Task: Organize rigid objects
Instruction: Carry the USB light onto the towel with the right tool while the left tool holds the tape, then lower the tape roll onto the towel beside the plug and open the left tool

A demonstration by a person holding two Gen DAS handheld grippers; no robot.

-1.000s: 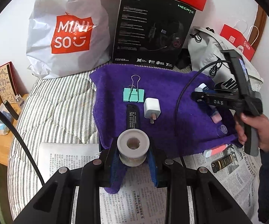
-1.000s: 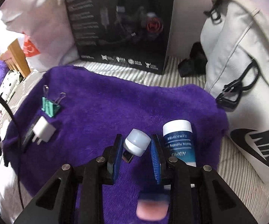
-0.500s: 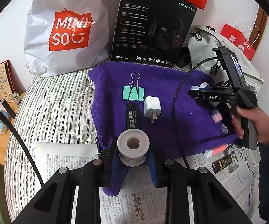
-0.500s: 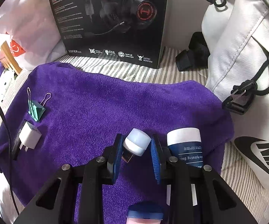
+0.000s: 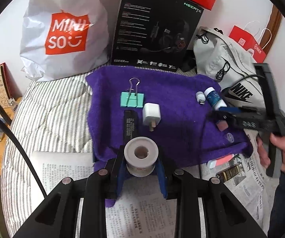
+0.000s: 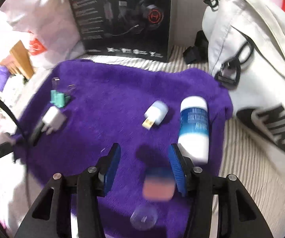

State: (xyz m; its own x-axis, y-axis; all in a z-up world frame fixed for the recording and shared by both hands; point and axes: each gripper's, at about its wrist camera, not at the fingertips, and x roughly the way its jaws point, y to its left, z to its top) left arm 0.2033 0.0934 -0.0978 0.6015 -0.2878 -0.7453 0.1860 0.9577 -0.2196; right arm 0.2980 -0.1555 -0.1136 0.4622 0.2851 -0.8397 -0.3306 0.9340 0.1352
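Right gripper (image 6: 144, 164) opening with nothing between its jaws, USB light (image 6: 155, 113) lying on the purple towel (image 6: 110, 91) beside the blue bottle (image 6: 194, 127), while left gripper (image 5: 141, 167) clamps the solder spool (image 5: 141, 154), unplaced.

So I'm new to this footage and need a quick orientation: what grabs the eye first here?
The purple towel spread over the striped bed, with small items laid out on it: a green clip and white charger toward its left, a USB light and blue-white bottle at its right. Up close, the left gripper is shut on a spool, while the right gripper is opening with nothing between its pads.
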